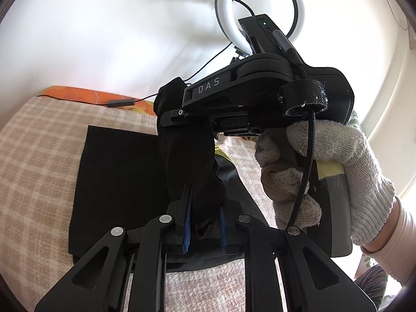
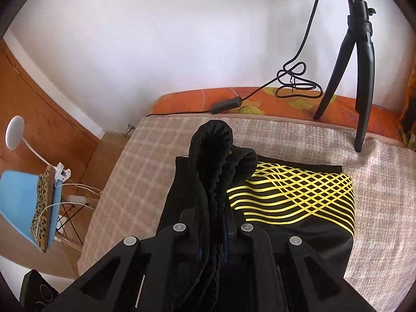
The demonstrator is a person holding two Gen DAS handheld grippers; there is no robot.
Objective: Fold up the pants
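Black pants [image 1: 117, 182] lie partly flat on a plaid blanket [image 1: 39, 156]. In the right wrist view they show a yellow wave print [image 2: 299, 197]. My left gripper [image 1: 205, 228] is shut on a bunched black fold that rises between its blue pads [image 1: 187, 223]. A hand in a white knit glove [image 1: 338, 161] holds my right gripper [image 1: 171, 109] just above and beyond the left one, clamped on the same lifted cloth. In its own view my right gripper [image 2: 213, 236] is shut on the gathered elastic waistband [image 2: 215, 140], which stands up over the fingers.
A black tripod [image 2: 358, 78] stands at the blanket's far right, with a ring light [image 1: 262, 7] above it. A cable with an inline switch [image 2: 226, 104] runs along the orange bedding [image 2: 234, 96]. A blue chair [image 2: 20, 202] and a white lamp [image 2: 15, 132] are left of the bed.
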